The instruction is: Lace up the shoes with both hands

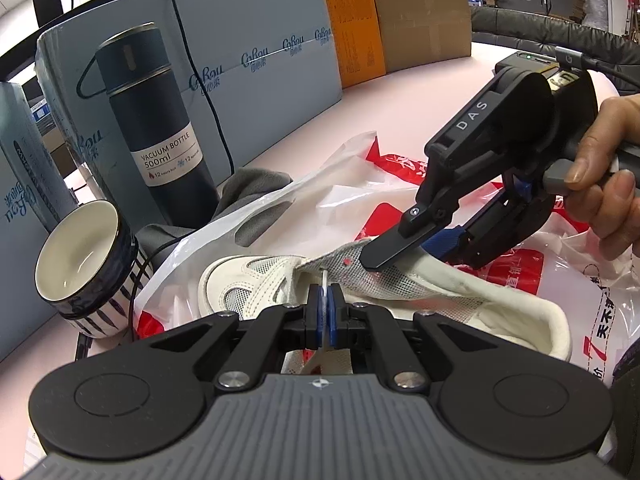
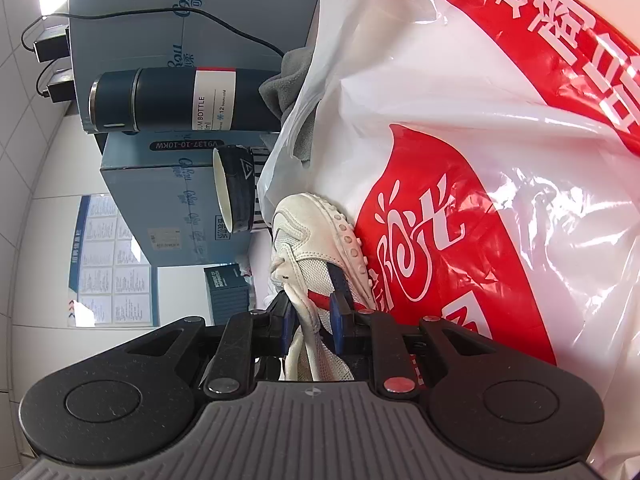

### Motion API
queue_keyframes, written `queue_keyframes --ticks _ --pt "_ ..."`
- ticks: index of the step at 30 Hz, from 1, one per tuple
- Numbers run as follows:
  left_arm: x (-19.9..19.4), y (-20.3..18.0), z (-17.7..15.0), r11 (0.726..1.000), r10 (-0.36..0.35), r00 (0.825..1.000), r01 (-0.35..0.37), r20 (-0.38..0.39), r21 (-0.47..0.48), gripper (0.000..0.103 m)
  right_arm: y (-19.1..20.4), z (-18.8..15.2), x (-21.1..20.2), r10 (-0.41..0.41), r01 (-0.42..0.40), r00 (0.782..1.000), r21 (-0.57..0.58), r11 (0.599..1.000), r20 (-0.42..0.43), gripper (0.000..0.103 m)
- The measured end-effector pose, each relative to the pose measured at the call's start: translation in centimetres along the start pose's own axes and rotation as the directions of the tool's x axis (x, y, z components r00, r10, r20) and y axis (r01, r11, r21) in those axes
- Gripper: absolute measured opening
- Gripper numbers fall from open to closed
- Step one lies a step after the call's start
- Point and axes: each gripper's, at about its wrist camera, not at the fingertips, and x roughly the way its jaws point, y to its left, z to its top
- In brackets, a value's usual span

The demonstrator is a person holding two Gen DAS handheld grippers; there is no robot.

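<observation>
- I have the left gripper (image 1: 325,300) pressed together on the white lace tip (image 1: 325,278), which stands up at 12 o'clock from the pads. I judge I'm pinching it that close to the end so the stiff tip can be steered into an eyelet.
- The white sneaker (image 1: 256,280) lies on its side on the red-and-white plastic bag (image 1: 400,192), toe toward 10 o'clock in the left wrist view, opening toward 4 o'clock.
- My right gripper (image 1: 380,256) comes in from 2 o'clock, carried by a hand (image 1: 608,172). Its jaws stand narrowly apart with the mesh tongue and eyelet flap between them, pinching the sneaker's upper (image 2: 308,320). My guess is that this grip steadies the flap and presents the holes to the lace.
- A small red dot (image 1: 347,261) marks the mesh just beside the right fingertip; whether it marks an eyelet I cannot tell.
- At 9 o'clock stand a striped mug (image 1: 80,264) and a dark vacuum bottle (image 1: 156,120), clear of the work.
</observation>
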Motion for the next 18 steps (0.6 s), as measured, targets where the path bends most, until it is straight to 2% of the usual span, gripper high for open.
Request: queue_keyframes --ticks 6,11,18 --pt "0.3 -0.1 0.0 1.000 0.020 1.000 -0.021 -0.018 -0.006 0.003 -0.4 -0.1 -0.3 0.005 -0.005 1.000 0.006 1.000 -0.003 0.017" --pt "0.5 0.1 0.0 0.997 0.037 0.999 -0.038 -0.015 -0.061 0.004 -1.0 -0.3 -0.7 0.011 -0.011 1.000 0.016 1.000 -0.003 0.017" --pt "-0.4 0.1 -0.1 0.998 0.027 0.999 -0.025 0.032 -0.057 0.003 -1.4 -0.3 -1.0 0.017 -0.017 1.000 0.024 1.000 -0.002 0.017"
